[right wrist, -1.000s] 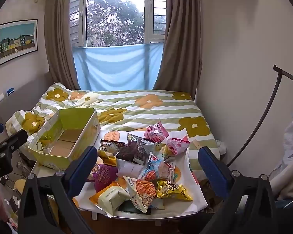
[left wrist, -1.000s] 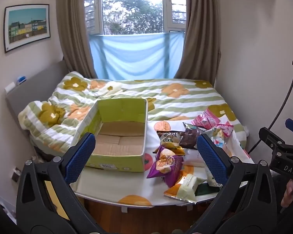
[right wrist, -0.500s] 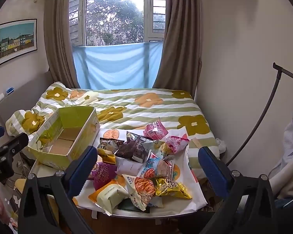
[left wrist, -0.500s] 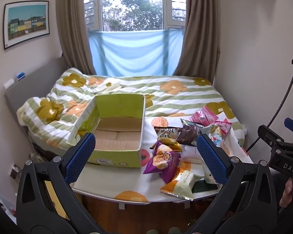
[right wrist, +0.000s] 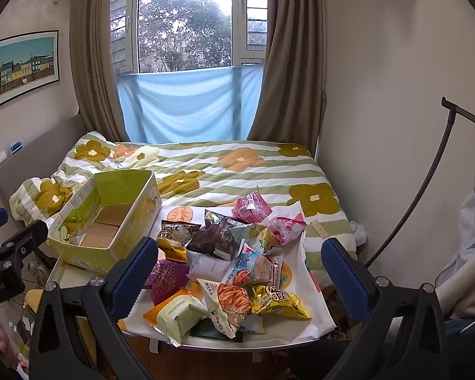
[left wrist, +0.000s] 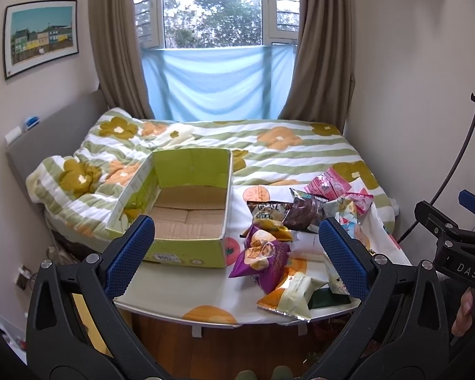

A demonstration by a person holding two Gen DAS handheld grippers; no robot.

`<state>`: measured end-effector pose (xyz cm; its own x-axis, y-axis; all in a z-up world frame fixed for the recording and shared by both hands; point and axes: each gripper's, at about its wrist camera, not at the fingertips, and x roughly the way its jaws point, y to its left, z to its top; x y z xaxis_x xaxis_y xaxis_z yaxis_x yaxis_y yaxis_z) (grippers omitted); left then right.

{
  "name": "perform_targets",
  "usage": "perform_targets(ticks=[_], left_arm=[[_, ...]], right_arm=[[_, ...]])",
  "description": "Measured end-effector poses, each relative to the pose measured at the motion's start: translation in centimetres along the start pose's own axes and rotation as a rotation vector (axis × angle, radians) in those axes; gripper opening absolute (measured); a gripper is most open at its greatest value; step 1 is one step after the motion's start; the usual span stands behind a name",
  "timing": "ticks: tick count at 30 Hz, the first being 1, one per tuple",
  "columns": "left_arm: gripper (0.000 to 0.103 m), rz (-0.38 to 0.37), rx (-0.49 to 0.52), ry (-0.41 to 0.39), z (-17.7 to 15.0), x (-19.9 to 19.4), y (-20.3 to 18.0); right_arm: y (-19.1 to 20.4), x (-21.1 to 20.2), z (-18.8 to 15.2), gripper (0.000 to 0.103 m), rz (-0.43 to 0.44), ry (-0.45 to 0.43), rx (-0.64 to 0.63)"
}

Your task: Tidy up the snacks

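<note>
Hovering spread and empty, the left gripper (left wrist: 234, 247) and right gripper (right wrist: 239, 264) face an unfilled green box (left wrist: 186, 196); every snack packet (right wrist: 231, 266) lies piled to its right.

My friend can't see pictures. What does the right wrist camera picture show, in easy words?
A pile of colourful snack packets lies on a small table at the foot of a bed, beside an empty green cardboard box. The open right gripper hovers in front with blue fingers, holding nothing. Behind is a flowered, striped blanket and a window.
</note>
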<state>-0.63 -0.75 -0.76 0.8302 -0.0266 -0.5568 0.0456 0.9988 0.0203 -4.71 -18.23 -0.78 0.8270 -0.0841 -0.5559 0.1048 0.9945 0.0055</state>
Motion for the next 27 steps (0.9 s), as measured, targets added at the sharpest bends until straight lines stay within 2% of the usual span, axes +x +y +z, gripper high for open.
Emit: perform_targets(ticks=[27], left_arm=[[0.103, 0.000, 0.000, 0.001, -0.02, 0.06, -0.08]], right_arm=[[0.06, 0.11, -0.33, 0.103, 0.000, 0.003, 0.003]])
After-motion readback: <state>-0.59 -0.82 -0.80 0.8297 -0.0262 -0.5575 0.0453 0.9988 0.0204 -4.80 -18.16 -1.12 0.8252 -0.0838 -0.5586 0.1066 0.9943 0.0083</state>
